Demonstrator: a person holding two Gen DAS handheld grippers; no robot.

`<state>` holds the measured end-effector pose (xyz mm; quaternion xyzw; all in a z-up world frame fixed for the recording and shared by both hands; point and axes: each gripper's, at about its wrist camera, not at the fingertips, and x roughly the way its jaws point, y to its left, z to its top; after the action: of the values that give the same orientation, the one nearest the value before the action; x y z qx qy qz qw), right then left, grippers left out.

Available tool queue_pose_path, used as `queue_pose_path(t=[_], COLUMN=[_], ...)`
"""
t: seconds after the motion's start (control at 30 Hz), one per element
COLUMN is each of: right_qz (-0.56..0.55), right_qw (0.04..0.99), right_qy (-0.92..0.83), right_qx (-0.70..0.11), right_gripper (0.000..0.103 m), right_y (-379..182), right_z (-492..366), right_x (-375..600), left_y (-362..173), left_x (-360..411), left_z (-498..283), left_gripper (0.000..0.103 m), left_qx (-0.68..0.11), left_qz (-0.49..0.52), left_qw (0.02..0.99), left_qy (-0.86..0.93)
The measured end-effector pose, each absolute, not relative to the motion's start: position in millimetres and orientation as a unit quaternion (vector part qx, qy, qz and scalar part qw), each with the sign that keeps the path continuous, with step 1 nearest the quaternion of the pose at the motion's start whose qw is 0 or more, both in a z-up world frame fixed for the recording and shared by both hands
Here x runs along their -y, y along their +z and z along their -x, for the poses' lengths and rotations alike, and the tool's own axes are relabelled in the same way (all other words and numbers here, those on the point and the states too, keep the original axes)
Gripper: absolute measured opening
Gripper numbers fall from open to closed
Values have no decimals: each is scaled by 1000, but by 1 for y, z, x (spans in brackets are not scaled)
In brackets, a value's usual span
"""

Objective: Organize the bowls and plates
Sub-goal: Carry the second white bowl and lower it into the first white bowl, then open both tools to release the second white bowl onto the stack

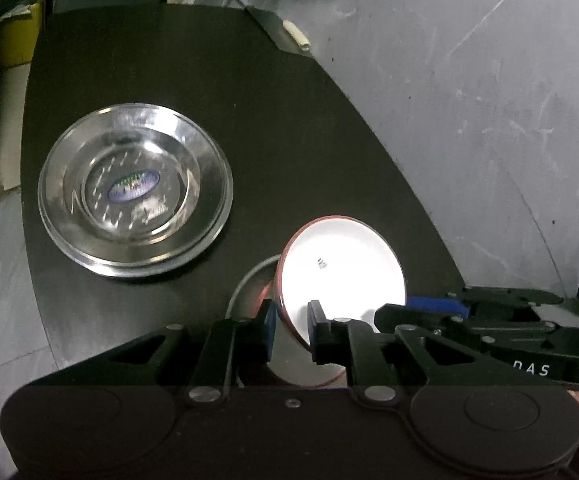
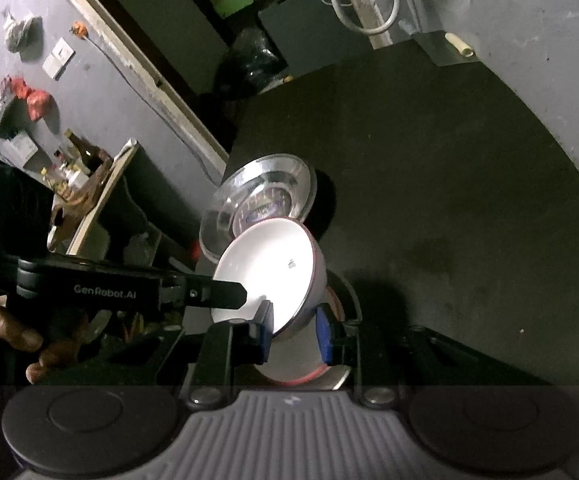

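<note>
Left wrist view: both my grippers, left gripper (image 1: 291, 330) and right gripper (image 2: 295, 330), have fingers nearly closed on the white bowl's (image 1: 341, 272) rim, tilted near the steel plate stack (image 1: 135, 188); stacking unfinished, I judge.

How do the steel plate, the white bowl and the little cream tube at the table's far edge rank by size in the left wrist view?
1. Steel plate, largest.
2. White bowl, though it sits nearer the camera.
3. Cream tube, smallest, but farthest away.
</note>
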<state>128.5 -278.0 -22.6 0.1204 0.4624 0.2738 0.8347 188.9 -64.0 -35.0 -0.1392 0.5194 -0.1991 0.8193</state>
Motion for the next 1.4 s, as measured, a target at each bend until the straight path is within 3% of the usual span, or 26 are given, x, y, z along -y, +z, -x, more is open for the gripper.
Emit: queue_pose_path(t=[1.4], right_qz=[-105], right_qw=[808], right_qy=[272], right_qx=[-512], right_gripper=[30], right_y=[-38], right_z=[-133], right_x=[273], left_y=[-52], left_x=[73], left_z=[-183], left_gripper=[23], left_qx=[-569], left_qz=[112], left_qw=[788], left_qy=[-206])
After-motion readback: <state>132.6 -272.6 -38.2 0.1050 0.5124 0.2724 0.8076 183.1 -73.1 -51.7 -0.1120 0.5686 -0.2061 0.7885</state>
